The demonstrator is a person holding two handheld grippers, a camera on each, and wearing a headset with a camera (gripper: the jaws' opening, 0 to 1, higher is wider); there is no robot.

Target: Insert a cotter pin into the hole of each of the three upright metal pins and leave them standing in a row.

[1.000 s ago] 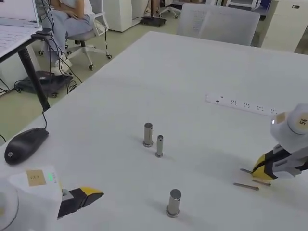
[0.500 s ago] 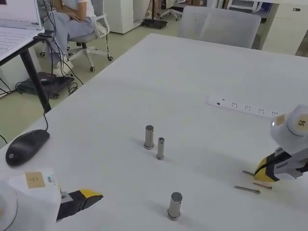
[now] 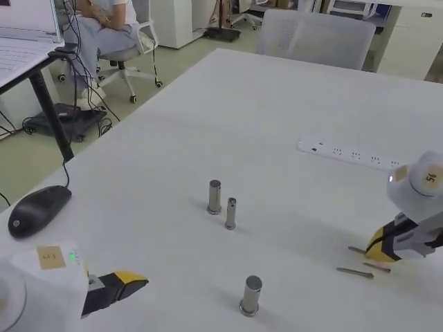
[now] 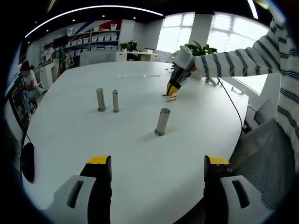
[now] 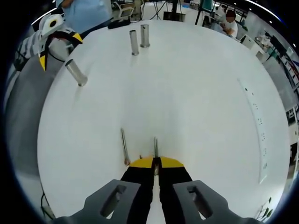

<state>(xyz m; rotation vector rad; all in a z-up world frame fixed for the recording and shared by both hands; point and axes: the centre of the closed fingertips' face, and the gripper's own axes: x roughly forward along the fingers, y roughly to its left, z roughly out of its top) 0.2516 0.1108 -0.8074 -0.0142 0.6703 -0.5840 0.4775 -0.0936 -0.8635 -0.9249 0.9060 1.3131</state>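
Three upright metal pins stand on the white table [image 3: 228, 117]: two close together [image 3: 214, 196] [image 3: 230, 213] and one nearer me [image 3: 250, 294]. My right gripper [image 3: 378, 247] is low at the table's right side, shut on a cotter pin [image 5: 156, 145] that sticks out forward from its jaws. A second cotter pin [image 5: 124, 145] lies loose just to its left, the same one as [image 3: 355, 272] in the head view. My left gripper [image 4: 152, 168] hovers open with nothing in it at the near left corner [image 3: 128, 283], facing the nearest pin [image 4: 162, 122].
A white power strip [image 3: 346, 153] lies at the right rear of the table. A black mouse [image 3: 38, 207] sits at the left edge. A grey chair [image 3: 315, 34] stands at the far side. A seated person [image 3: 104, 21] is at the far left.
The head view has shifted slightly. The right gripper stays low by the cotter pins, still shut; the left gripper and the three pins have not moved.
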